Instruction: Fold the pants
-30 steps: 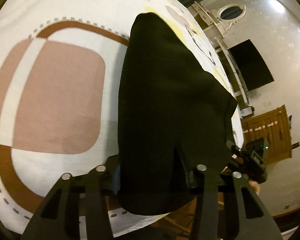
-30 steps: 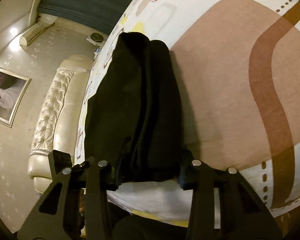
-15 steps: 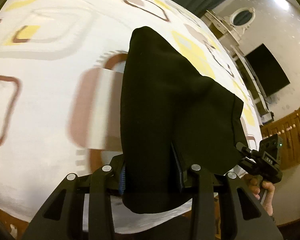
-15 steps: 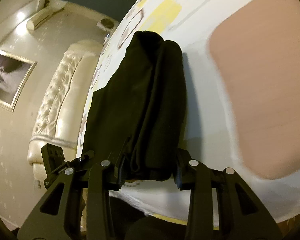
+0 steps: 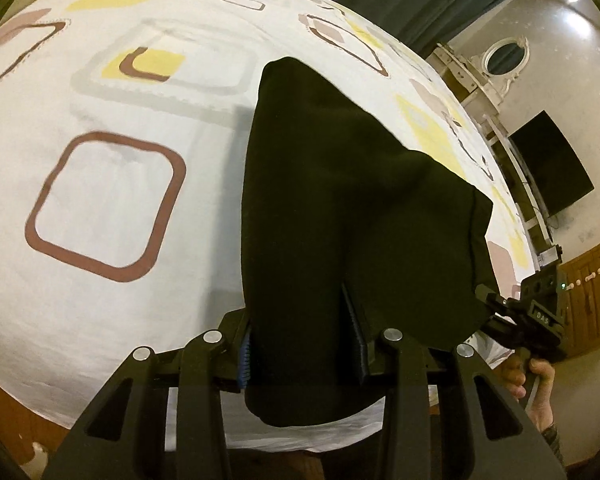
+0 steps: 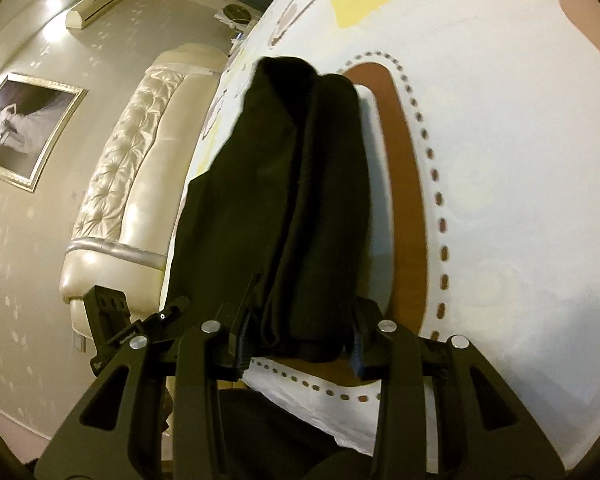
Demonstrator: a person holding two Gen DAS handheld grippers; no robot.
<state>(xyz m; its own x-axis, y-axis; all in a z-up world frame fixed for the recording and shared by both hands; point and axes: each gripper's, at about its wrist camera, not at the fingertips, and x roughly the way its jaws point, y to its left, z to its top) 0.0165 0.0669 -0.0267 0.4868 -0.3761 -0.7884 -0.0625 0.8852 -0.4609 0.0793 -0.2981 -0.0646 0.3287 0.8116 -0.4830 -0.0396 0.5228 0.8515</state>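
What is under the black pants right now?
The black folded pants hang over the white bedsheet with brown and yellow squares. Both grippers' fingers pinch the near edge. Whatever sheet lies directly beneath the cloth is covered.

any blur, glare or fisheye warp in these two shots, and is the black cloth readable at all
Left wrist: strong fisheye bulge on the bedspread, patterns slightly smeared, ceiling-light glare top right; pants nearly featureless black, casting a soft shadow to their left. Right wrist: same warp, dotted pattern streaked by motion; folds in the pants faintly visible; sheen on the headboard.
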